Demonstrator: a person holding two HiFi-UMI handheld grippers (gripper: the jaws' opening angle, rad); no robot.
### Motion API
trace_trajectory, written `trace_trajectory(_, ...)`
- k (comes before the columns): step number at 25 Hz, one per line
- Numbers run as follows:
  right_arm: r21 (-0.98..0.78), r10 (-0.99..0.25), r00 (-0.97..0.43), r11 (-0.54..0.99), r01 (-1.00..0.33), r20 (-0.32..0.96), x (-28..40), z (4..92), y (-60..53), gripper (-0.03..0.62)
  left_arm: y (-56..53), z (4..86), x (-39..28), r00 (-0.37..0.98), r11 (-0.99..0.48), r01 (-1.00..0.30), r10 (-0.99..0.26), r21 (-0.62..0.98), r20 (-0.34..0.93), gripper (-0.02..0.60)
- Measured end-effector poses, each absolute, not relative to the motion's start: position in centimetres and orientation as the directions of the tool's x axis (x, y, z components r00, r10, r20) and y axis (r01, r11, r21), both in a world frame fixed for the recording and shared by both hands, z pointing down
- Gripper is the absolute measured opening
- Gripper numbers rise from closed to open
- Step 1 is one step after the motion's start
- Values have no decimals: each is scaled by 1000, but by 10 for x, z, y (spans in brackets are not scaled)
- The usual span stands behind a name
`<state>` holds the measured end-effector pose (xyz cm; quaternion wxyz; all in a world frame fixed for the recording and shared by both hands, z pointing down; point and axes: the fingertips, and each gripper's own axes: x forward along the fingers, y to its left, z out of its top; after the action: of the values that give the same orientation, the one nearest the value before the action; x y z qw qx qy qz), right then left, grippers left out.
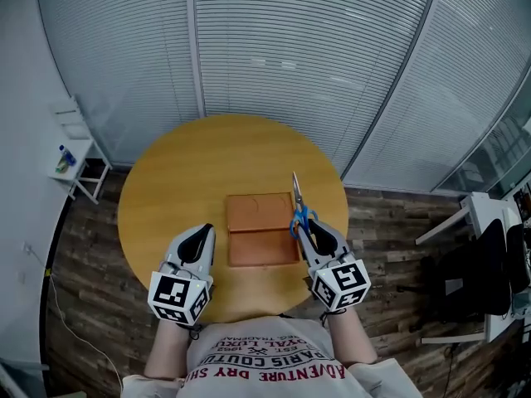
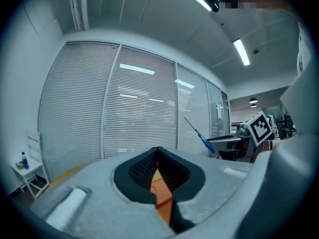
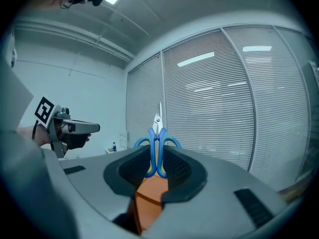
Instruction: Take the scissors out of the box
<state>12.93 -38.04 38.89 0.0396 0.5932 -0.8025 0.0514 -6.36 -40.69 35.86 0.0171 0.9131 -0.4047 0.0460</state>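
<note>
An office corner walled with white slatted blinds [image 1: 290, 48] over a dark wood-plank floor [image 1: 91, 255] surrounds a round, yellow-wood tabletop [image 1: 166, 197]. A person in a pale printed shirt [image 1: 265, 363] stands at its near edge with a gripper in each hand, both pointing away across the tabletop. A flat orange-brown box [image 1: 263, 229], crossed by one seam, lies on the tabletop between the two sets of jaws and a little ahead of them; in each gripper view it shows as an orange patch low in the gap between that gripper's jaws. The left gripper [image 1: 197, 243] is to the left of the box, its jaws closed tip to tip with nothing between them. The right gripper [image 1: 311, 235] is at the box's right edge, and its jaws are clamped on the scissors [image 1: 297, 206]. The blue handle loops sit between these jaws, and the closed silver blades stick straight out past the jaw tips. The scissors are out of the box, held to its right, well to the right of the left jaws. A small white shelf unit [image 1: 79, 160] stands on the floor far to the left, beyond the left jaws.
</note>
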Motion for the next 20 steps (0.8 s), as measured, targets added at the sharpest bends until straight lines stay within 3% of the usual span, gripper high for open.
trace_trajectory(20,-51,-948,-297,292,-955,119,145,390,-399,87,-426,370,-42,659,-664,-748,-742,7,122,9)
